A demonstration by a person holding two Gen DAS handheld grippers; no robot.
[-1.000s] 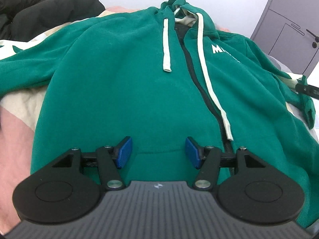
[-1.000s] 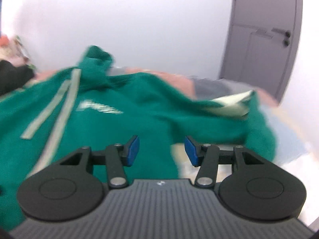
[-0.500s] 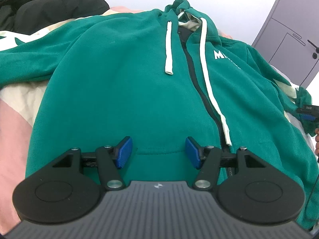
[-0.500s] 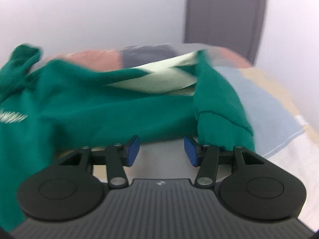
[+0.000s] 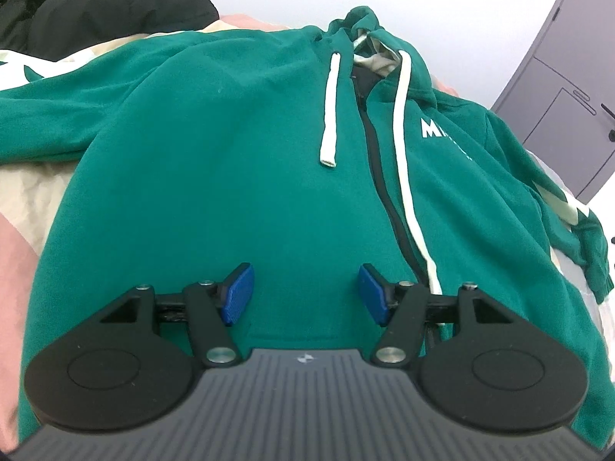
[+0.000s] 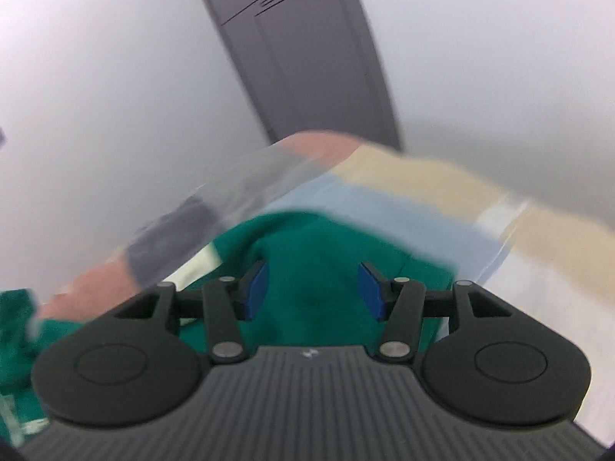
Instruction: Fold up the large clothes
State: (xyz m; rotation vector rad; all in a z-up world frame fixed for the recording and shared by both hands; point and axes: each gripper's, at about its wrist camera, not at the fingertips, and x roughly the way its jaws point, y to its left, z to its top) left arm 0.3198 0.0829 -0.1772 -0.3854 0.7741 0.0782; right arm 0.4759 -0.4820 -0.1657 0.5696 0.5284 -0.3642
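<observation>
We see the green hoodie [image 5: 230,161] spread face-up ahead of the left gripper [image 5: 303,294], whose jaws gape wide and empty above the hem. The right gripper [image 6: 313,288], equally wide and empty, frames the sleeve cuff [image 6: 323,253], presumably to pinch it for folding inward.

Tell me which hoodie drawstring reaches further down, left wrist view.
The drawstring right of the zipper: it runs almost down to the left gripper. The drawstring left of the zipper ends at chest height.

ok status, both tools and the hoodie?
Left tool open over hoodie hem. Right tool open at sleeve cuff. Hoodie flat, unfolded. Black jacket beyond.
</observation>
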